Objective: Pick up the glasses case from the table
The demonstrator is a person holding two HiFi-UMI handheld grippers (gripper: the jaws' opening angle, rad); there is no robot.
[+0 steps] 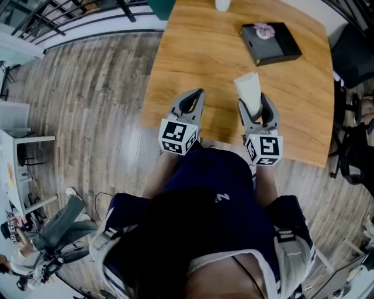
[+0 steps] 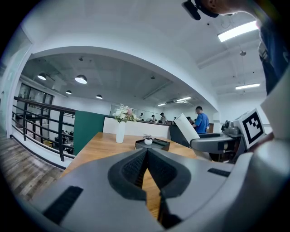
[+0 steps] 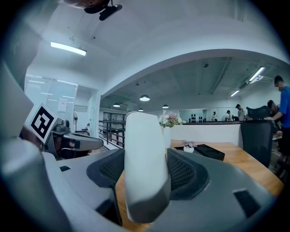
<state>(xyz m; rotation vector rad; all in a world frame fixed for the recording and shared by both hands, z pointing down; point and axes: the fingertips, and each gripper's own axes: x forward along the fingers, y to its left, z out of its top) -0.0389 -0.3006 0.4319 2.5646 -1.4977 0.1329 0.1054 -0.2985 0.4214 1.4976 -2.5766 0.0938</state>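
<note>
The white glasses case (image 1: 250, 92) stands tilted up between the jaws of my right gripper (image 1: 255, 108), lifted off the wooden table (image 1: 198, 64). In the right gripper view the case (image 3: 144, 167) fills the gap, with both ribbed pads (image 3: 181, 172) pressing its sides. My left gripper (image 1: 191, 104) hovers over the table's near edge to the left, shut with nothing in it. The left gripper view shows its jaws (image 2: 146, 168) meeting at the tips, and the raised case (image 2: 186, 129) and the right gripper (image 2: 217, 143) off to the right.
A black tray (image 1: 270, 42) with a small potted plant (image 1: 264, 30) lies at the table's far right. A white vase (image 1: 222, 4) stands at the far edge. A black chair (image 1: 350, 52) is to the right. A person's legs and wood flooring (image 1: 87, 105) are on the left.
</note>
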